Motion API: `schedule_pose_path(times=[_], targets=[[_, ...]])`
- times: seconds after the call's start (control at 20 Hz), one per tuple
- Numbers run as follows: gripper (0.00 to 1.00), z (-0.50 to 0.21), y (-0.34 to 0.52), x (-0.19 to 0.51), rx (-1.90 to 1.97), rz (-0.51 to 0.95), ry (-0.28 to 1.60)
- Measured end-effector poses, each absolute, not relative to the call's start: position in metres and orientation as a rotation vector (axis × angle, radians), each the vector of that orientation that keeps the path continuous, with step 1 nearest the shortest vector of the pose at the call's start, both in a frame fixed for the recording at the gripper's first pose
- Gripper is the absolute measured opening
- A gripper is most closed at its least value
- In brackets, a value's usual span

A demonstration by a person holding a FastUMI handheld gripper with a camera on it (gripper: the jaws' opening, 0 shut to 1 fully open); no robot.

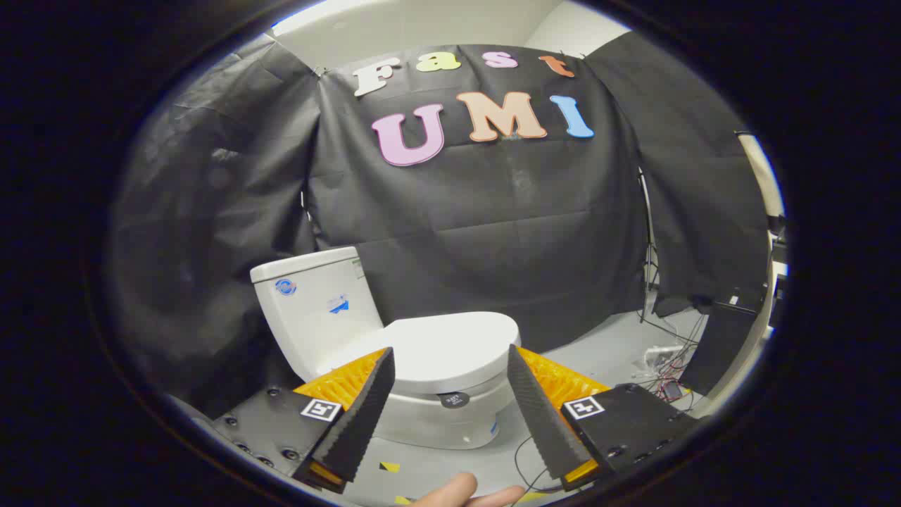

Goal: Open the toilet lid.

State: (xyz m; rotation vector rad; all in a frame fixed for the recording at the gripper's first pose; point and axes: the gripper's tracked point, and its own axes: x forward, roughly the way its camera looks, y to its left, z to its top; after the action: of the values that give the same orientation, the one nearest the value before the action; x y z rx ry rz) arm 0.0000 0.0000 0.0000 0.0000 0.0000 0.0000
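Our gripper [450, 394] hangs with fingers spread apart and touching nothing, their tips hiding both sides of the white toilet lid [450, 345] that lies shut just beyond them, in front of the cistern [317, 303], while cables [662, 366] blur together.

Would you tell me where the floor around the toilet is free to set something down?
Bare floor lies before the toilet, beneath the open gripper, and between toilet and wall. It is crowded toward the cables. The lid is closed.
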Motion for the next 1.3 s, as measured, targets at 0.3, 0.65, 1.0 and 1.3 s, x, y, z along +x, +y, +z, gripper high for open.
schedule_pose_path(times=[0.3, 0.65, 1.0, 1.3], targets=[[0.99, 0.000, 0.001, 0.001, 0.001, 0.002, 0.002], [0.99, -0.004, -0.001, 0.004, -0.008, 0.002, 0.017], [0.99, -0.002, 0.007, 0.013, 0.003, 0.013, 0.019], [0.99, -0.013, 0.025, 0.043, 0.088, 0.061, 0.031]])
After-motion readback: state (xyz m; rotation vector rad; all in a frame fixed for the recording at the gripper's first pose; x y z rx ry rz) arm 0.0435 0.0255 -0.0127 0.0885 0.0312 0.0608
